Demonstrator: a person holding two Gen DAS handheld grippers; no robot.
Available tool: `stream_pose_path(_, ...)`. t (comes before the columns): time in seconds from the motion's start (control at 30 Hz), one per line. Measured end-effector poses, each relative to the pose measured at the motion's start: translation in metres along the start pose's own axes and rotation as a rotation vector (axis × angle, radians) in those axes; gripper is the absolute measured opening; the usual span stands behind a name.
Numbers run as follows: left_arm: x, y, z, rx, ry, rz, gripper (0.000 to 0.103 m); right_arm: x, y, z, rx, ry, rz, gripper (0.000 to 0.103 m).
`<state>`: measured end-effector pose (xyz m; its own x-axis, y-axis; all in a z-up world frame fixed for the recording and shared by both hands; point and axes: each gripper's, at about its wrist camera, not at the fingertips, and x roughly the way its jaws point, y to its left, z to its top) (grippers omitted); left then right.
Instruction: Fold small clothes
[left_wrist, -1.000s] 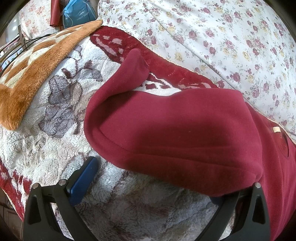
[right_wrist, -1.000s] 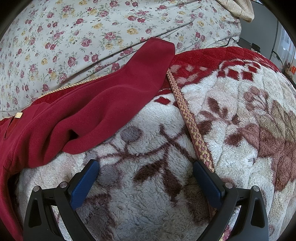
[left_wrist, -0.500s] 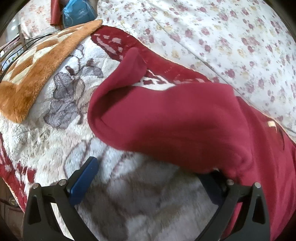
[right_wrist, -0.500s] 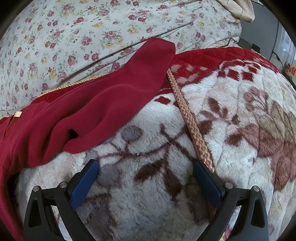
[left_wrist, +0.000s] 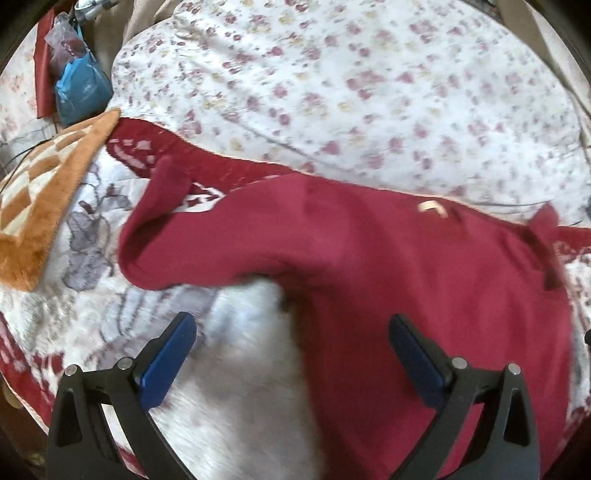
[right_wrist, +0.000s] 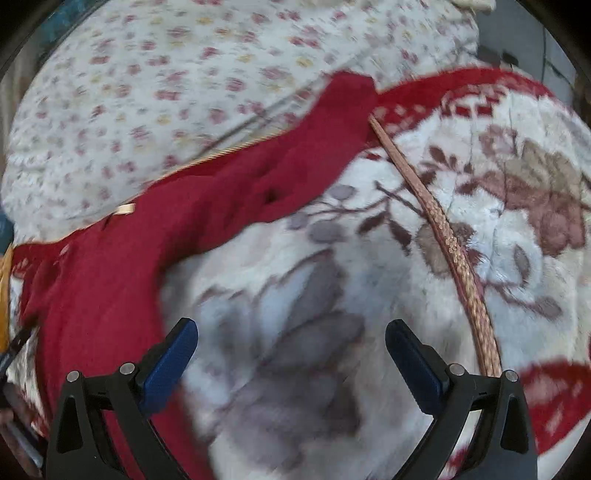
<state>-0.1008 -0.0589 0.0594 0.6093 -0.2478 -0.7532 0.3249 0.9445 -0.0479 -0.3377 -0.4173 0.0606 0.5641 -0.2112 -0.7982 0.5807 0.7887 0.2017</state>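
Left gripper (left_wrist: 291, 350), jaws spread wide and holding nothing, above the boundary between pale plush and the red fleece garment (left_wrist: 369, 266); its right pad overlaps the garment in the left wrist view, contact not determinable owing to blur. Right gripper (right_wrist: 291, 354), jaws likewise spread and empty, over the floral plush blanket (right_wrist: 498, 229), with the garment just beside its left finger. The garment lies spread on the blanket, long axis running across both views, one sleeve (left_wrist: 162, 192) pointing toward the orange checked blanket (left_wrist: 40, 206), the other sleeve (right_wrist: 332, 122) reaching the floral bedsheet (right_wrist: 184, 92). A small cream neck label (left_wrist: 432, 208) shows near the far edge; no writing legible. A braided trim (right_wrist: 450, 236) crosses the blanket right of the right gripper. Open plush lies ahead of both tools; a blue plastic bag (left_wrist: 81, 96) sits at the far left.
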Motion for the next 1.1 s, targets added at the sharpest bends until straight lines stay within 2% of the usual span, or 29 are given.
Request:
stream_pose_path(0.1,-0.007,-0.008,-0.002,0.011,-0.016,-0.008,0.103,-0.026,0.03,-0.009,-0.026,-0.028,0.081,0.103)
stream_pose_path(0.23,-0.015,-0.012,-0.003,0.008,-0.033,-0.025,0.103,-0.047,0.073,-0.014,-0.036,0.019,0.244,0.103)
stream_pose_path(0.37,-0.016,-0.012,-0.005,0.014,-0.036,-0.024,0.103,-0.055,0.116,-0.017,-0.085,0.015,0.306,0.103)
stream_pose_path(0.53,-0.016,-0.013,-0.01,0.021,-0.037,-0.021,0.103,-0.045,0.16,-0.018,-0.235,-0.013,0.216,0.103)
stream_pose_path(0.67,-0.011,-0.013,-0.011,0.027,-0.027,-0.023,0.103,-0.029,0.174,-0.017,-0.268,-0.03,0.143,0.103)
stream_pose_path(1.1,0.007,-0.023,-0.012,0.06,-0.013,-0.046,0.103,0.015,0.164,-0.004,-0.186,-0.027,0.037,0.103)
